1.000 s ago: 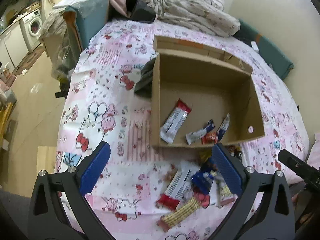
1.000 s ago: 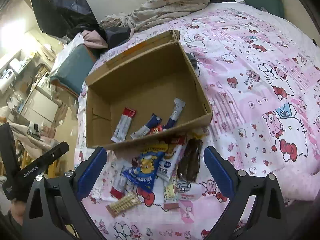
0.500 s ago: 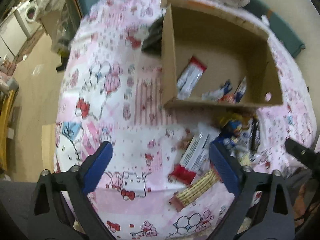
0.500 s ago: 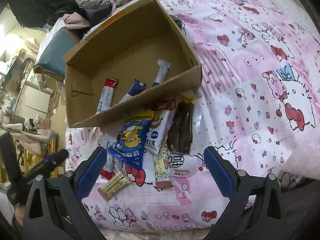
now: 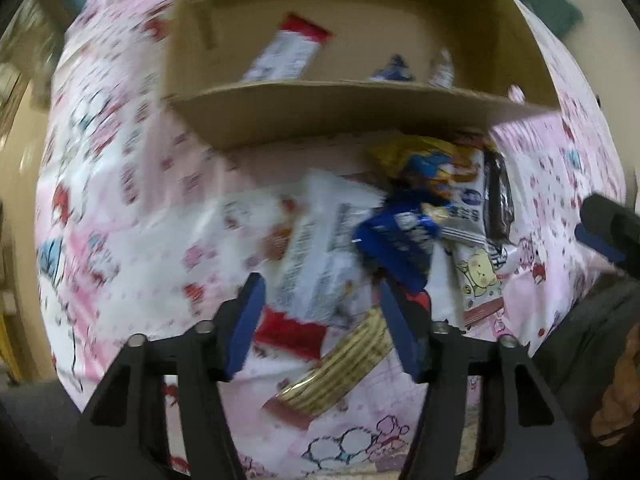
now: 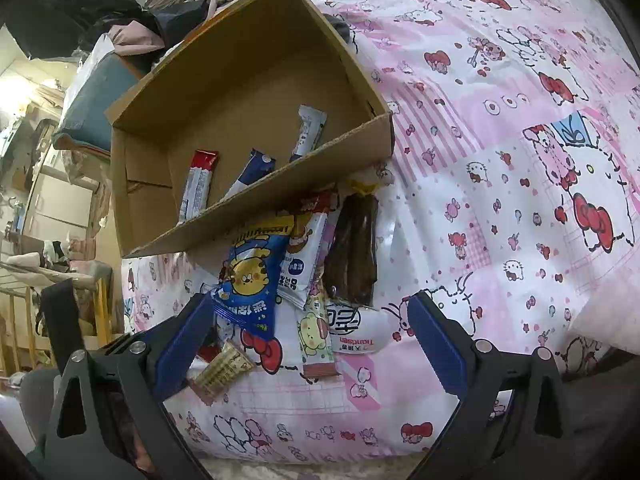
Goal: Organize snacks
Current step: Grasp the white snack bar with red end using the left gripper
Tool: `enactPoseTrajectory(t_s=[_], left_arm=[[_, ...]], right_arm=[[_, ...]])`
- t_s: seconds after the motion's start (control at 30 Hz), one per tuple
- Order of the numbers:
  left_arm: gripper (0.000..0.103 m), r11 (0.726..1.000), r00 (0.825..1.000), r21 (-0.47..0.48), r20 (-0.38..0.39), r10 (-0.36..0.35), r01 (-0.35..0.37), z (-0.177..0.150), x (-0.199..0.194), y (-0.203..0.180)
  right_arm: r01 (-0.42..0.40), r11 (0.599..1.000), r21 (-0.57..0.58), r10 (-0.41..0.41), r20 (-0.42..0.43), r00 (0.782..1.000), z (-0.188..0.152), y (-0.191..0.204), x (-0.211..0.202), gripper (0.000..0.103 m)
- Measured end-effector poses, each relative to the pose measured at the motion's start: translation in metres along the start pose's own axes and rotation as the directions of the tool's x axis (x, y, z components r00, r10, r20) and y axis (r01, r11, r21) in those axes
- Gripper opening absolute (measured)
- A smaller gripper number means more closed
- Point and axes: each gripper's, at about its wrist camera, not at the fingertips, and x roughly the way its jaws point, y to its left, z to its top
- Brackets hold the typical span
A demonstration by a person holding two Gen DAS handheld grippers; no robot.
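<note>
A cardboard box (image 5: 344,108) (image 6: 280,176) lies on a pink cartoon-print bedspread and holds a few snack bars, one red-and-white (image 6: 198,184). A heap of loose snacks lies in front of it: a white-and-red bar (image 5: 316,256), a blue packet (image 5: 400,236) (image 6: 250,280), a tan wafer (image 5: 340,368) (image 6: 222,368), a dark brown pack (image 6: 354,252). My left gripper (image 5: 320,304) is open, low over the white-and-red bar and the wafer. My right gripper (image 6: 308,336) is open above the heap. The left view is blurred.
The bedspread (image 6: 520,160) spreads wide to the right. The bed's front edge runs just under both grippers. Clothes and a teal cushion (image 6: 92,96) lie behind the box. The right gripper's tip (image 5: 604,232) shows in the left wrist view.
Both grippers have come down and forward toward the snack heap. The left gripper's jaws have narrowed around the white-and-red bar. The right gripper's jaws stay wide.
</note>
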Motion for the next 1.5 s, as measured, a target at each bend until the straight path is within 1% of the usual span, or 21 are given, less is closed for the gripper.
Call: enactPoseTrajectory(t_s=[0.07,0.17,0.23,0.27,0.3,0.4,0.47,0.53,0.67,0.73,0.77,0.8,0.83,0.97,1.07,1.1,1.2,1.27,1.37,1.43,1.5], left_arm=[[0.045,0.999,1.000,0.040,-0.001,0.027,-0.027,0.002,0.006,-0.008],[0.029,0.995,0.999,0.085,-0.018,0.046,-0.045,0.004,0.011,-0.011],[0.026,0.997,1.000,0.069,-0.013,0.021,-0.020,0.004,0.006,-0.008],[0.014,0.998,1.000,0.064,-0.006,0.010,-0.010,0.004,0.000,-0.007],[0.007,0.998,1.000,0.063,0.007,0.003,-0.003,0.003,-0.008,-0.004],[0.004,1.000,0.999,0.029,0.030,-0.014,0.013,-0.003,-0.030,0.002],[0.004,1.000,0.999,0.006,0.030,-0.020,0.019,-0.006,-0.038,0.008],[0.004,0.999,0.999,-0.013,0.036,-0.028,0.029,-0.008,-0.041,0.013],[0.005,0.996,0.999,-0.087,0.021,-0.032,0.034,-0.002,-0.032,0.029],[0.021,0.994,1.000,-0.111,0.002,-0.021,0.021,-0.003,-0.025,0.032],[0.040,0.995,1.000,-0.102,-0.003,-0.022,0.022,-0.003,-0.021,0.031],[0.053,0.996,1.000,-0.089,-0.004,-0.020,0.020,-0.002,-0.017,0.027],[0.054,0.998,1.000,-0.067,-0.009,-0.014,0.013,0.000,-0.013,0.022],[0.052,1.000,0.999,0.014,-0.049,0.007,-0.007,0.006,0.011,0.008],[0.030,1.000,0.996,0.010,-0.086,-0.015,0.016,0.006,0.021,0.009],[0.027,1.000,0.996,0.007,-0.084,-0.020,0.021,0.006,0.020,0.009],[0.027,1.000,0.998,0.009,-0.057,0.004,-0.004,0.001,0.001,0.013],[0.027,1.000,0.999,-0.024,-0.035,-0.016,0.015,-0.005,-0.019,0.017],[0.027,0.998,1.000,-0.055,0.012,0.013,-0.012,-0.013,-0.045,0.026],[0.027,0.995,0.999,-0.100,0.024,0.032,-0.030,-0.015,-0.051,0.035],[0.027,0.989,0.999,-0.145,0.018,0.027,-0.024,-0.015,-0.052,0.040]], right_arm=[[0.001,1.000,0.000,-0.001,0.001,1.000,0.001,0.000,0.000,0.100],[0.001,1.000,-0.002,-0.001,0.000,1.000,0.001,0.001,0.002,0.100],[0.001,1.000,-0.006,-0.001,-0.003,1.000,0.001,0.002,0.003,0.100],[0.000,1.000,-0.006,0.000,-0.004,1.000,0.001,0.002,0.003,0.100],[-0.001,1.000,-0.007,0.001,-0.005,1.000,0.001,0.002,0.003,0.100],[-0.014,1.000,-0.008,0.014,-0.012,1.000,0.000,0.002,0.004,0.099],[-0.022,1.000,-0.009,0.021,-0.029,0.999,0.000,0.003,0.006,0.096],[-0.030,0.999,-0.013,0.029,-0.053,0.998,-0.001,0.004,0.010,0.089],[-0.007,1.000,-0.029,0.006,-0.066,0.998,-0.005,0.009,0.014,0.088],[-0.002,0.999,-0.038,-0.001,-0.065,0.998,-0.006,0.011,0.014,0.088],[0.003,0.999,-0.042,-0.006,-0.064,0.998,-0.007,0.012,0.014,0.088],[0.006,0.999,-0.040,-0.008,-0.062,0.998,-0.007,0.011,0.014,0.088],[0.007,0.999,-0.036,-0.009,-0.062,0.998,-0.006,0.010,0.014,0.088],[0.007,1.000,-0.018,-0.008,-0.063,0.998,-0.005,0.006,0.014,0.088],[0.003,1.000,-0.015,-0.004,-0.061,0.998,-0.003,0.004,0.013,0.088],[0.001,1.000,-0.014,-0.002,-0.061,0.998,-0.003,0.004,0.012,0.088],[-0.009,1.000,-0.012,0.008,-0.066,0.998,-0.003,0.003,0.012,0.088],[-0.027,1.000,-0.013,0.026,-0.082,0.996,-0.003,0.003,0.013,0.088],[-0.055,0.998,-0.024,0.051,-0.152,0.987,-0.007,0.007,0.025,0.075],[-0.020,0.998,-0.063,0.007,-0.198,0.980,-0.009,0.013,0.038,0.061],[0.027,0.993,-0.114,-0.052,-0.227,0.973,-0.011,0.020,0.051,0.056]])
